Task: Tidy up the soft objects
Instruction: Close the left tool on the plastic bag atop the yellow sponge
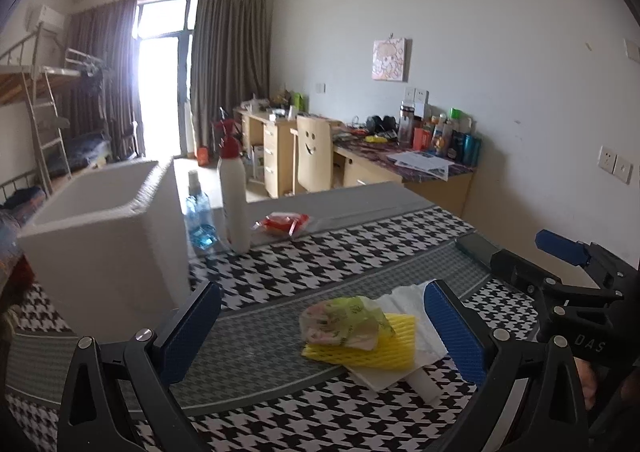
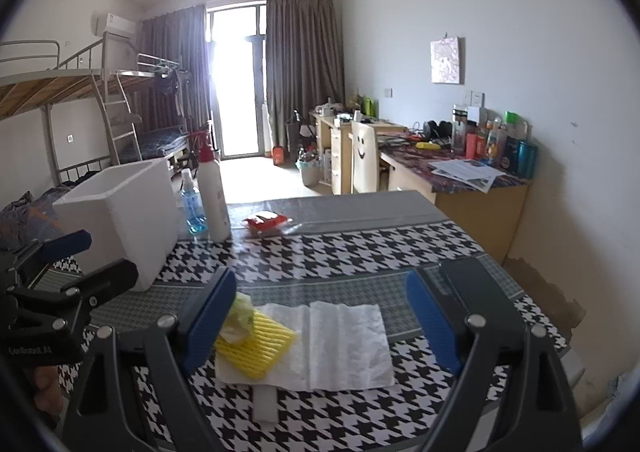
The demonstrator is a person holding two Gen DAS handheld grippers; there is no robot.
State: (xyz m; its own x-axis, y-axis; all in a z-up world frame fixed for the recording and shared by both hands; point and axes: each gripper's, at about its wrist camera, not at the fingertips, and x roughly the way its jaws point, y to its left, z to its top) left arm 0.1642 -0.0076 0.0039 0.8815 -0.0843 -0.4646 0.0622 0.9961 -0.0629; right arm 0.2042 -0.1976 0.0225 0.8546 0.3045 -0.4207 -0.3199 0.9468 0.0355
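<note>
Blue pads of the left gripper (image 1: 320,328) stand wide apart, empty, framing a crumpled green-and-pink bag (image 1: 342,322) on a ribbed yellow foam sheet (image 1: 368,350), itself on white tissue (image 2: 344,344). The right gripper (image 2: 322,322) gapes empty too. A light pinch on the bag alone seems best. The white box (image 1: 108,236) waits at ten o'clock on the checked table (image 1: 360,252).

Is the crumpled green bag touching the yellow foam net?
Touching. The left wrist view shows the crumpled green bag lying on the yellow foam net.
</note>
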